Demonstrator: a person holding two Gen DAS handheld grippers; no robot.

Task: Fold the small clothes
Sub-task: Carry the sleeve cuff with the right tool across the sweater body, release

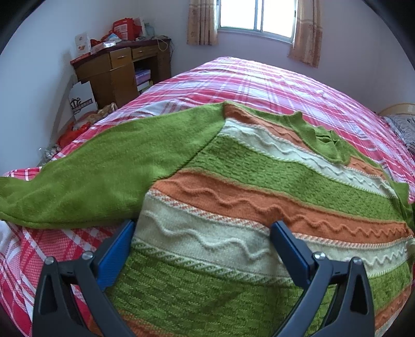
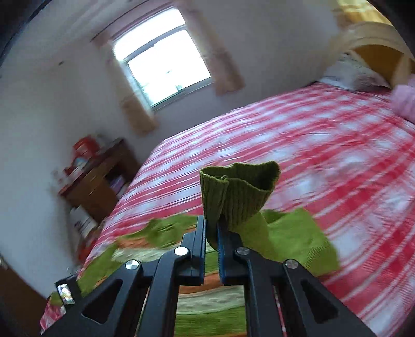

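Bedroom, white walls, window (image 1: 255,15) with curtains at top of the left-wrist frame. Bed (image 1: 259,80) with a red-and-white plaid cover fills most of both views.

Sweater (image 1: 259,186): knitted, green, orange and cream stripes, lies spread flat on the bed across the middle and lower half of the left-wrist frame. One plain green sleeve (image 1: 90,176) runs out to the left edge. Collar (image 1: 324,140) sits at centre right.

Handling, judged: soft, limp knit, light, not fragile, not slippery. It will drape and stretch if lifted by one point. Best holds are the ribbed cuffs and the hem edges.

Wooden desk (image 1: 122,70) at upper left, piled with red and white boxes (image 1: 124,28). Its open shelf holds what look like stacked books or boxes; too small to tell.

Left gripper (image 1: 202,228): jaws spread wide, low over the sweater body at bottom centre, pinching nothing.

Right gripper (image 2: 212,228): jaws pressed together on the other sleeve just below its ribbed cuff (image 2: 238,191), which stands up at frame centre, raised above the bed. Background here is motion-blurred.
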